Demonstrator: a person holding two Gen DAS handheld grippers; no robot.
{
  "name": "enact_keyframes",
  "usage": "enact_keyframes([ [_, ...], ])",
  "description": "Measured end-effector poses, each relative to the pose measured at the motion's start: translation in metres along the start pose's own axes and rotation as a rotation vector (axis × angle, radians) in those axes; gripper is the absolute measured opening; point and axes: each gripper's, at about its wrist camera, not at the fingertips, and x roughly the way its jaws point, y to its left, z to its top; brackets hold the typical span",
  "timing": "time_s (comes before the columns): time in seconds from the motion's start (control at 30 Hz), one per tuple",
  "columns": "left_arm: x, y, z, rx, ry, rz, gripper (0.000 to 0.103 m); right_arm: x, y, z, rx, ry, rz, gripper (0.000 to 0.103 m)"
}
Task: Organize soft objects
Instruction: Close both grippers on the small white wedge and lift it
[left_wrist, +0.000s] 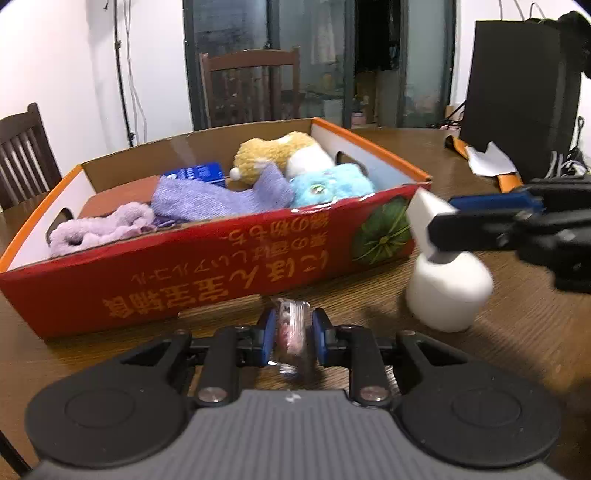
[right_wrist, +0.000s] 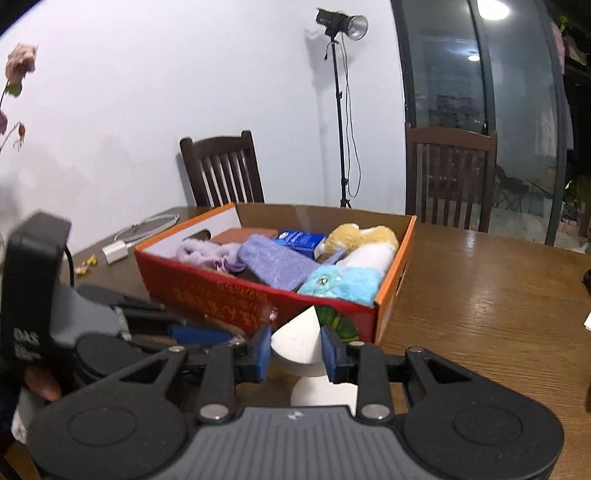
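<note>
A wooden desk (left_wrist: 517, 332) in a white-walled room carries a red cardboard box (left_wrist: 207, 269) of soft things.

Inside the box, from left to right, lie a lilac fluffy piece (left_wrist: 99, 229), a folded purple cloth (left_wrist: 221, 197), a tan plush toy (left_wrist: 273, 155) and a light blue plush toy (left_wrist: 332, 184); a small blue packet (left_wrist: 195, 172) sits behind the cloth. In front of the box, the left hand-held gripper (left_wrist: 294, 338) is clamped on a small clear plastic packet (left_wrist: 293, 332), near the desk. To the right, the right hand-held gripper (right_wrist: 295, 349) is closed on the top of a white spray bottle (left_wrist: 448, 288), which stands just beside the box's corner.
</note>
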Motion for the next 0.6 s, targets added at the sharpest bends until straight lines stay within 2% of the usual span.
enact_keyframes([
  [0.07,-0.001,-0.002,-0.001,0.013,-0.009,0.030,0.023,0.001,0.001,-0.001,-0.010,0.000,0.001,0.028],
  [0.1,-0.004,-0.004,-0.003,0.023,-0.015,0.040,0.017,0.003,0.002,-0.001,-0.015,0.004,-0.003,0.028],
  [0.23,-0.025,-0.005,-0.007,-0.011,-0.043,0.029,0.015,0.003,0.009,-0.003,-0.020,0.001,0.003,0.028],
  [0.37,-0.078,-0.001,-0.019,-0.105,-0.096,0.004,0.015,-0.015,0.021,-0.012,0.019,-0.012,-0.007,0.028],
  [0.5,-0.137,0.007,-0.049,-0.164,-0.130,0.009,0.015,-0.045,0.042,-0.041,0.090,-0.007,0.032,0.028],
  [0.6,-0.168,0.013,-0.066,-0.193,-0.132,0.019,0.015,-0.067,0.063,-0.063,0.127,0.005,0.044,0.028],
])
